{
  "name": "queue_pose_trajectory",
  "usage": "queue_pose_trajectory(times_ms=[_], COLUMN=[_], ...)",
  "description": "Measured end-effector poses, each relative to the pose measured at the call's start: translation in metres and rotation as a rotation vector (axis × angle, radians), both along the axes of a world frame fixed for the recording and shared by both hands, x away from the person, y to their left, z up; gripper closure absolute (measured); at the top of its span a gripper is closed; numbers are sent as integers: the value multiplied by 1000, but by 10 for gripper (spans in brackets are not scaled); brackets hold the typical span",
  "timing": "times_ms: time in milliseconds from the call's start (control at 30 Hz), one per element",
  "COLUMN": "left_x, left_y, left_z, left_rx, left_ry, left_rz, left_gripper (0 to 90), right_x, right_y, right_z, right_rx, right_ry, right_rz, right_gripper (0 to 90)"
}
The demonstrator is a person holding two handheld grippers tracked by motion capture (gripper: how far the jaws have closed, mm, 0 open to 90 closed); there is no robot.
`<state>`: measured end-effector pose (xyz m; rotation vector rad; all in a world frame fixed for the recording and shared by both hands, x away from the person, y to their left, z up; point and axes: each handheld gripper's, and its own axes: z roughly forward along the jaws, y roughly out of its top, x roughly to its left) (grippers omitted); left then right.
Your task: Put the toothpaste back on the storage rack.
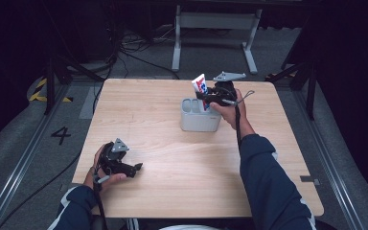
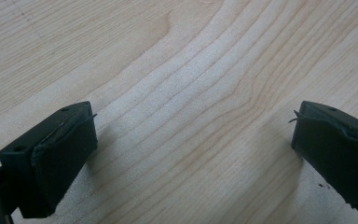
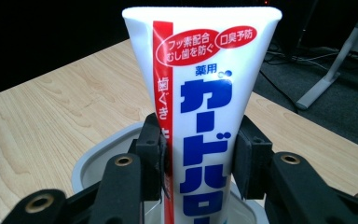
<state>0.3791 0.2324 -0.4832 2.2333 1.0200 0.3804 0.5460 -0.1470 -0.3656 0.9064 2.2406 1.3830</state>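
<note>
The right gripper (image 1: 210,97) was clenched on the toothpaste tube (image 1: 200,89), one pad pressed to each side of it in the right gripper view (image 3: 199,140). Taking the table (image 1: 163,143) first as the largest thing: the grey holder (image 1: 200,116) stood on it toward the far edge. The tube rose upright out of the holder's right-hand compartment, its flat crimped end uppermost. The right hand (image 1: 227,111) sat just right of the holder, forearm coming from the near edge and the gripper levelled across the holder's top. The left gripper (image 1: 124,166) rested well apart from the holder, near the front left corner, its jaws spread wide over bare wood with nothing between them.

To finish the placement well, I judged the tube should be kept vertical, lowered until its bottom seats, then released gently so the holder is not tipped.
</note>
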Motion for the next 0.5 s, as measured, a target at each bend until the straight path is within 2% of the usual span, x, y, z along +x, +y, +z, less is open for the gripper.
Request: queue_pose_trajectory(times_ms=[267, 500], left_x=[0, 0], left_y=[0, 0], left_z=[0, 0], left_rx=[0, 0], left_ry=[0, 0], left_rz=[-1, -1], left_gripper=[4, 4], right_x=[-4, -7], right_y=[-3, -8], right_z=[-9, -13], right_rx=[-27, -42], right_ry=[16, 9], right_rz=[-3, -5], right_gripper=[610, 605])
